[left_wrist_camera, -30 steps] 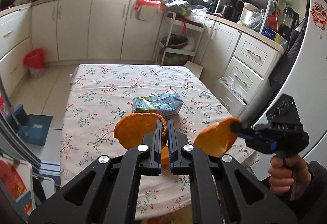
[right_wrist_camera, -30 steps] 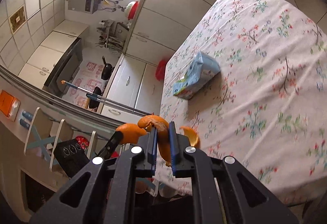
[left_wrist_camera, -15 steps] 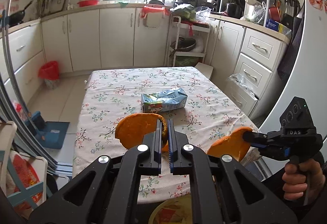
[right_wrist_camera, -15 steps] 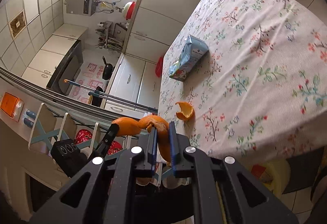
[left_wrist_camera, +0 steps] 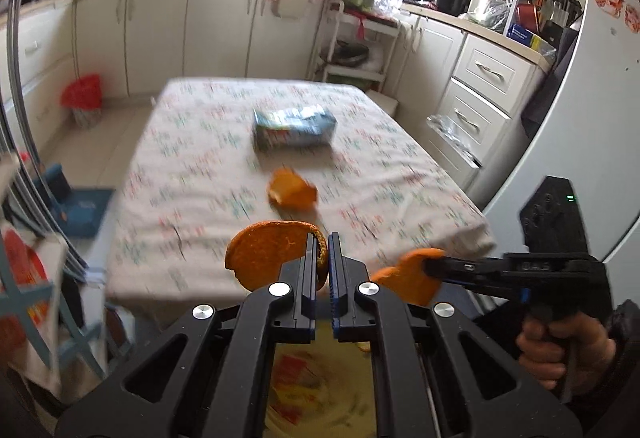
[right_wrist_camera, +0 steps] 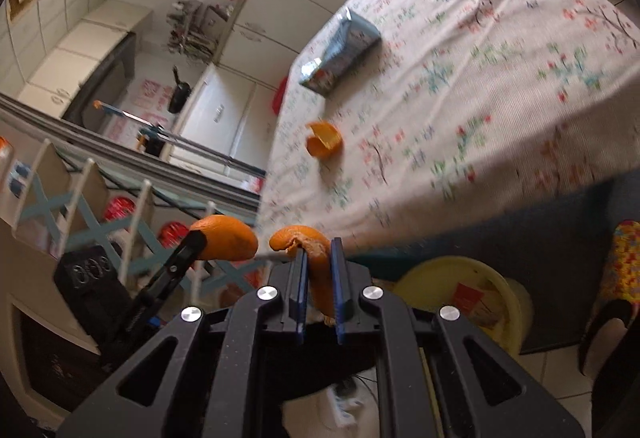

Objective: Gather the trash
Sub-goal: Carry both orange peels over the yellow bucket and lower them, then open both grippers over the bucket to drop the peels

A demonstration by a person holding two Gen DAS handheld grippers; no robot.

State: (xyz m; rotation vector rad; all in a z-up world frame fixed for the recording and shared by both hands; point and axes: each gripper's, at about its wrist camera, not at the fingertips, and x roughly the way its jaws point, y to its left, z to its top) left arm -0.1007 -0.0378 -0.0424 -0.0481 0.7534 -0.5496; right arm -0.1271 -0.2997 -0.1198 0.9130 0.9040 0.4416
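Observation:
My left gripper (left_wrist_camera: 322, 243) is shut on a flat piece of orange peel (left_wrist_camera: 270, 253), held past the near edge of the table. My right gripper (right_wrist_camera: 320, 244) is shut on a curled orange peel (right_wrist_camera: 308, 240). Each shows in the other's view: the right gripper (left_wrist_camera: 431, 264) with its peel (left_wrist_camera: 410, 276), the left gripper (right_wrist_camera: 197, 238) with its peel (right_wrist_camera: 228, 238). A yellow bin (left_wrist_camera: 320, 378) (right_wrist_camera: 452, 278) sits on the floor below both. A third peel (left_wrist_camera: 292, 192) (right_wrist_camera: 324, 140) and a blue carton (left_wrist_camera: 294, 128) (right_wrist_camera: 340, 54) lie on the floral tablecloth (left_wrist_camera: 192, 174).
A person's hand (left_wrist_camera: 560, 350) holds the right gripper's handle. A white fridge (left_wrist_camera: 592, 118) stands to the right, drawers and a cluttered counter (left_wrist_camera: 480, 22) behind it. A red bin (left_wrist_camera: 82, 98) and a blue dustpan (left_wrist_camera: 84, 206) are on the floor at left. A folding rack (right_wrist_camera: 80, 214) stands close by.
Both grippers have drawn back from the table and sunk a little, still holding their peels. The yellow bin has come into view beneath them, and the third peel on the cloth now shows.

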